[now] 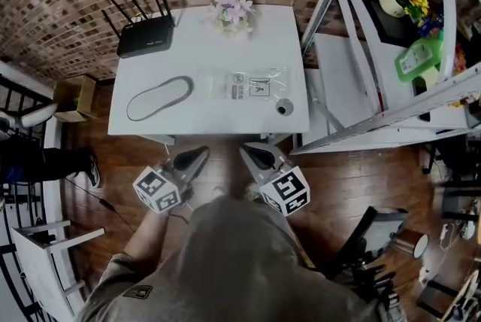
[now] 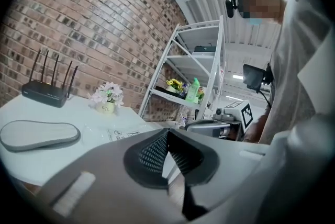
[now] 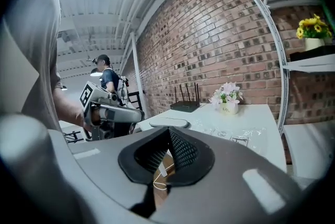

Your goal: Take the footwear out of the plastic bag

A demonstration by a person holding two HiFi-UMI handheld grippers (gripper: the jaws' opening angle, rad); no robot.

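On the table (image 1: pixel 203 42), footwear (image 1: pixel 159 98) lies well beyond the left claw (image 1: pixel 198 156) and right claw (image 1: pixel 251 155), both clenched.

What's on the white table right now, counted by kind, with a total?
black router: 1
flower pot: 1
grey footwear: 1
clear plastic bag: 1
small round object: 1
Total: 5

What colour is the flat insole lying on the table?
The insole is pale grey with a darker grey rim, clearest in the head view.
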